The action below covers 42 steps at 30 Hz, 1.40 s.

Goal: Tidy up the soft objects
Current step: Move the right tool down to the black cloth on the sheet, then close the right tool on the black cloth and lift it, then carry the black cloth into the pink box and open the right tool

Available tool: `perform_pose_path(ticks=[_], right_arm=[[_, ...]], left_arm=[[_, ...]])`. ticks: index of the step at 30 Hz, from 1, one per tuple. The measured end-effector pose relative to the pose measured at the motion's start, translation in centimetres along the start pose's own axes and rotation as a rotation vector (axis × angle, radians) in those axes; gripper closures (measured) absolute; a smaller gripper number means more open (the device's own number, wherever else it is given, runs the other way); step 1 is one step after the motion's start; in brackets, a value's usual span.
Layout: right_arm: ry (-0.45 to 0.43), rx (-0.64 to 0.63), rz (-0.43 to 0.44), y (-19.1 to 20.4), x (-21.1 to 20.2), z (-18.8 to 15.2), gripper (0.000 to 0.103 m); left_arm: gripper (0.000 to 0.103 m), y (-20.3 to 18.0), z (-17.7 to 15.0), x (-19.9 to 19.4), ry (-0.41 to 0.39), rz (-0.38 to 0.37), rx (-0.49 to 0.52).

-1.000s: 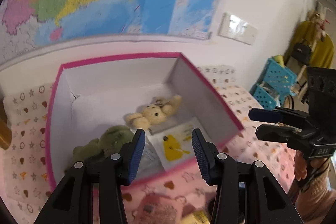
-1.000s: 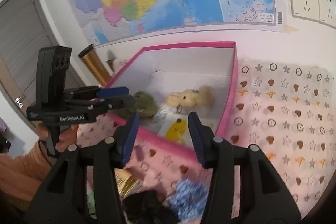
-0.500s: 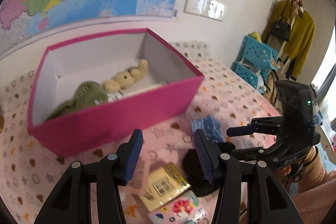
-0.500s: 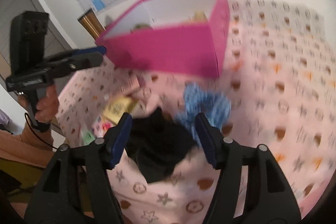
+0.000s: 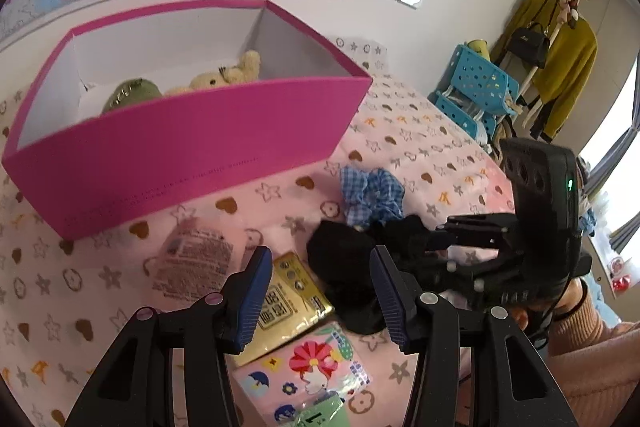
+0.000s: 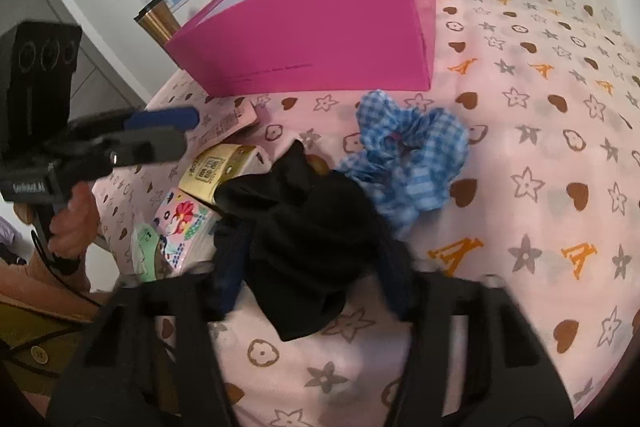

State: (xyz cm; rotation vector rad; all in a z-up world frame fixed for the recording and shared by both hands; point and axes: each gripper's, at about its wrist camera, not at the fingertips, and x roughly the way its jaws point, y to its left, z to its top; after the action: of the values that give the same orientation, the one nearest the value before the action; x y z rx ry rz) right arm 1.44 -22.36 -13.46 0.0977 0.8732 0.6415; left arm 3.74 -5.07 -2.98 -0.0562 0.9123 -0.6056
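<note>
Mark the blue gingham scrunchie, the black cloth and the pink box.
blue gingham scrunchie (image 6: 412,163), right wrist view, middle of ruffle.
black cloth (image 6: 304,227), right wrist view, centre of bundle.
pink box (image 5: 192,151), left wrist view, front wall.

The right gripper (image 6: 310,267) is closing around a black cloth (image 6: 304,227) lying beside a blue scrunchie (image 6: 412,163).

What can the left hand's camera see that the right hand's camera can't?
Only the left wrist view looks into the pink box, showing the cream teddy and green plush, plus blue chairs. Only the right wrist view shows the gold tumbler. Both show the black cloth, which lies between the closing right gripper fingers, and the blue checked scrunchie.
</note>
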Motion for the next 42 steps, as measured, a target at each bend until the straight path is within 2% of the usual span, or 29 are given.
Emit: perform_pose_path(ticks=[4, 12, 19, 24, 27, 29, 32, 36, 42], right_arm=[[-0.029, 0.023, 0.008, -0.6, -0.7, -0.1, 0.077], [-0.105, -0.011, 0.024, 0.3, -3.9, 0.6, 0.079], [-0.175, -0.038, 0.049, 1.3, -6.5, 1.9, 0.079], [-0.207, -0.09, 0.073, 2.6, -7.4, 3.5, 0.079], [-0.225, -0.128, 0.093, 3.2, -7.6, 4.8, 0.08], [-0.238, -0.157, 0.106, 3.8, -7.8, 5.8, 0.08], [-0.254, -0.193, 0.111, 4.3, -8.0, 7.5, 0.08], [-0.277, -0.234, 0.121, 4.6, -8.0, 10.1, 0.08], [-0.294, -0.247, 0.129, 4.1, -7.0, 14.1, 0.08]], left_arm=[[0.051, -0.3, -0.3, 0.4, 0.015, -0.023, 0.002], [0.05, -1.5, -0.6, 0.4, 0.028, -0.101, 0.035], [0.041, -2.0, -0.4, 0.6, 0.045, -0.243, 0.021], [0.041, -2.0, 0.5, 0.4, 0.031, -0.291, 0.007], [0.045, -1.9, 1.6, 0.3, 0.01, -0.28, 0.004], [0.054, -1.8, 2.5, -0.1, -0.011, -0.272, 0.006], [0.06, -1.6, 4.2, -0.7, -0.048, -0.238, 0.01], [0.062, -0.8, 6.5, -1.3, -0.082, -0.182, 0.005], [0.066, 0.9, 9.6, -0.9, -0.092, -0.088, -0.021]])
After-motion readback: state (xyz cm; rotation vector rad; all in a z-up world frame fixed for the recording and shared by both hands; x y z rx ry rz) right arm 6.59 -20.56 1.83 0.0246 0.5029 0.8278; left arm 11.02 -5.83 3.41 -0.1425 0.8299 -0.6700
